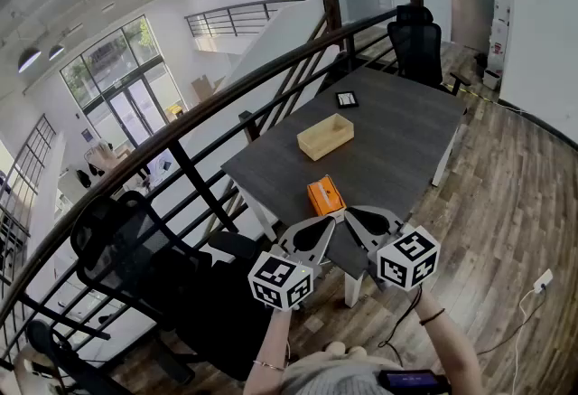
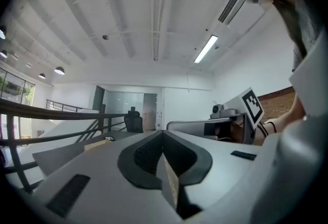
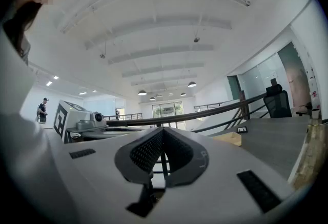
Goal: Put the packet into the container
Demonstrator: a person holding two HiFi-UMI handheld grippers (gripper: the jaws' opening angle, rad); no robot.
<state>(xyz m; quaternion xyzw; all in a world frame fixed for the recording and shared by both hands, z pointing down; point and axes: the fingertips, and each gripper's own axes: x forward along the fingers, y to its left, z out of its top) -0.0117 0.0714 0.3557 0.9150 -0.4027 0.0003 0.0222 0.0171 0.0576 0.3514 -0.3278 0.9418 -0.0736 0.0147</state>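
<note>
An orange packet [image 1: 325, 196] lies at the near end of the dark grey table [image 1: 397, 149]. Farther along the tabletop stands the open, light wooden container [image 1: 325, 136], which also shows small in the left gripper view [image 2: 97, 144] and the right gripper view [image 3: 230, 138]. Both grippers are held level side by side just short of the packet, touching nothing. My left gripper [image 1: 325, 221] [image 2: 164, 136] has its jaws closed tip to tip and empty. My right gripper [image 1: 350, 214] [image 3: 164, 133] is shut too, with nothing between its pads.
A small black device [image 1: 347, 99] lies at the table's far end, with a black office chair [image 1: 417, 42] behind it. A dark railing [image 1: 208, 108] runs along the table's left side. More black chairs [image 1: 135, 249] stand at the near left, on the wooden floor.
</note>
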